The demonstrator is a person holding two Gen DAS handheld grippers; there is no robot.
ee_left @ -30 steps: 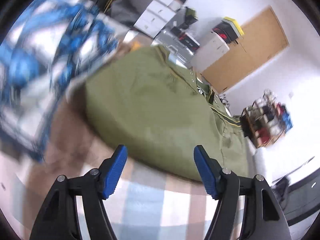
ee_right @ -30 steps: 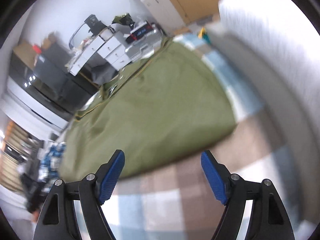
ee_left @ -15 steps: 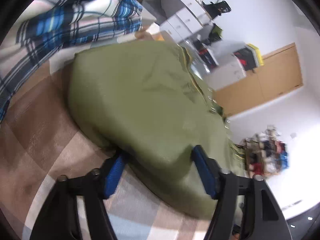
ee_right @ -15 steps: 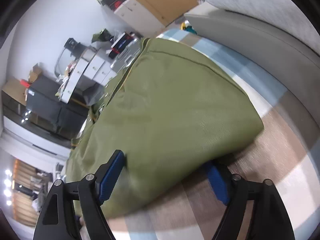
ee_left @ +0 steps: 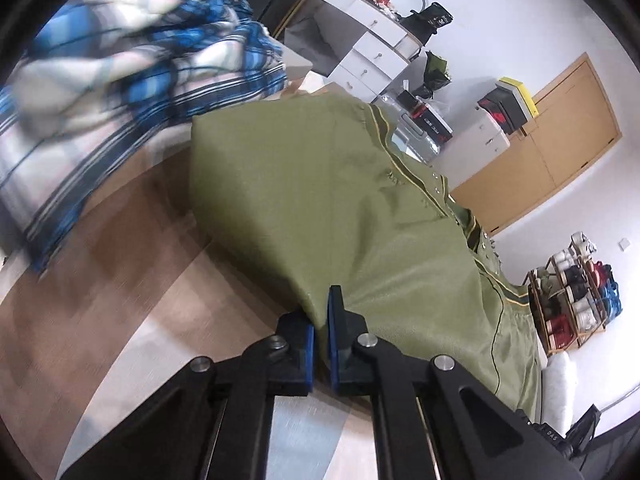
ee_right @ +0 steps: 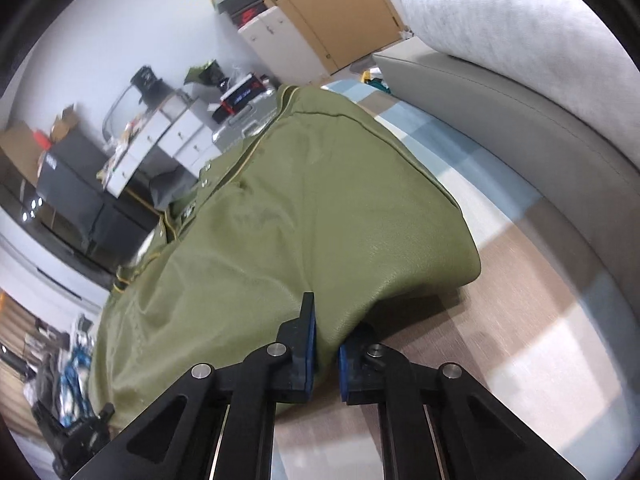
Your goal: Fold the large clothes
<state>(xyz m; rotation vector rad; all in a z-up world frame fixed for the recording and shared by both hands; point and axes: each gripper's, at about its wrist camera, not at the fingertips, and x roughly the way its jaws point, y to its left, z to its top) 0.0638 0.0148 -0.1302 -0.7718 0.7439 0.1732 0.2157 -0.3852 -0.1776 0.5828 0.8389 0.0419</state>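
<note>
Green jacket (ee_left: 360, 216): a big olive-green piece of clothing, spread out flat on the checked rug (ee_left: 132, 300). It looks smooth and a bit grainy, like soft leather. It has thin yellow lines and small shiny snaps along one edge.
Rug: big squares of brown, cream and pale blue. It looks flat and woven.
Sofa (ee_right: 520, 120): grey, with a smooth base and a fuzzy light cushion on top. It runs along one side of the rug and is cut off at the picture edge.
Plaid cloth (ee_left: 112, 80): blue and white stripes, bunched up beside the far corner of the jacket. It is blurry, so what kind of clothing it is cannot be told.
Left gripper (ee_left: 321, 340): tilts down at the near edge of the jacket. Its blue pads are squeezed together on a pinch of the green hem.
Right gripper (ee_right: 326, 354): tilts down the same way. Its blue pads are clamped on a thicker fold of the near hem, near the jacket's corner.
Hidden: the hands that hold the grippers are not in the pictures. The hem bits between the pads are covered by the black fingers.
</note>
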